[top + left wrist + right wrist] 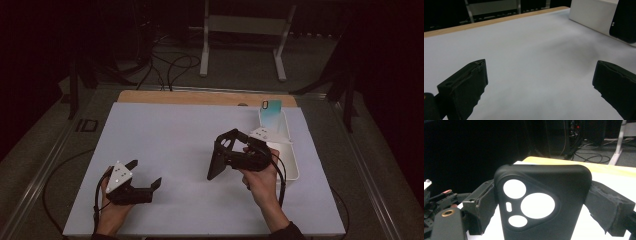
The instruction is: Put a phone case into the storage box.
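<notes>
Black soft phone case (544, 205) clamped in right gripper (227, 157), long axis tilted upright, above white worktop (170, 135); left gripper (145, 175) jaws wide, empty.

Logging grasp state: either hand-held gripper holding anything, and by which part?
The right hand-held gripper clamps a black phone case by its two long side edges, near the camera cut-outs. The left hand-held gripper is open, holding nothing.

Dim room, dark surroundings; the white table mat (165, 145) is evenly lit, soft shadows, slight blur, vignetted corners in the high view.
</notes>
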Motion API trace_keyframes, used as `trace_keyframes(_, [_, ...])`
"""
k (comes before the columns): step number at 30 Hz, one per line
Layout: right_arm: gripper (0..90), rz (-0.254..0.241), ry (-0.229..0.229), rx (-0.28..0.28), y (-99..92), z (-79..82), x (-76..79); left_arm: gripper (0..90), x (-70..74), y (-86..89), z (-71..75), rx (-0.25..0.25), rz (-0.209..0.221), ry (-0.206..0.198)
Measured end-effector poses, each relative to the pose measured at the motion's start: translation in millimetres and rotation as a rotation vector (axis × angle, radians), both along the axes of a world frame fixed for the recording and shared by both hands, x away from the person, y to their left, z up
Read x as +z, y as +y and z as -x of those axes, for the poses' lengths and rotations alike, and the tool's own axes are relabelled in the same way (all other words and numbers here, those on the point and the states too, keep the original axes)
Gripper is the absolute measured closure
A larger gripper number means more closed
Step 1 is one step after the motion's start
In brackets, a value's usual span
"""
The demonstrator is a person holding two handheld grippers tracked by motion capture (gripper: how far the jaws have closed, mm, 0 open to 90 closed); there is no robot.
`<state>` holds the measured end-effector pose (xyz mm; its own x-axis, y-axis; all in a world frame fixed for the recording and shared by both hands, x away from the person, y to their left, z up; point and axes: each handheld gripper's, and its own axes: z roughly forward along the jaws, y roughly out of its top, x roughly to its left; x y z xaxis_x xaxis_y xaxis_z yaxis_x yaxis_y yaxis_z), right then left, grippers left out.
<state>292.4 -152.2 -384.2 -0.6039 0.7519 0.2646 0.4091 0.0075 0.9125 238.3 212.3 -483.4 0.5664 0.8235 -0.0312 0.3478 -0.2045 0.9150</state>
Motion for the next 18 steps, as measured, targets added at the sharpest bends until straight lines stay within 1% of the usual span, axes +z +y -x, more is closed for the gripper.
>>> trace_keyframes(4, [14.3,0.009,-0.011,-0.011,-1.2,-2.1,3.4,0.5,-2.0,4.8,3.7,0.020,-0.006,-0.003])
trace_keyframes(10, [14.4,0.019,-0.021,-0.027,-4.3,-9.2,7.5,0.6,-3.7,6.6,3.7,0.032,-0.014,-0.005])
trace_keyframes(15, [14.4,0.031,-0.022,-0.042,-7.4,-18.0,11.4,0.6,-2.3,9.5,4.3,0.042,-0.007,-0.010])
trace_keyframes(18, [14.4,0.047,-0.028,-0.053,-8.6,-23.1,13.8,0.6,-1.6,11.4,5.1,0.052,-0.001,-0.013])
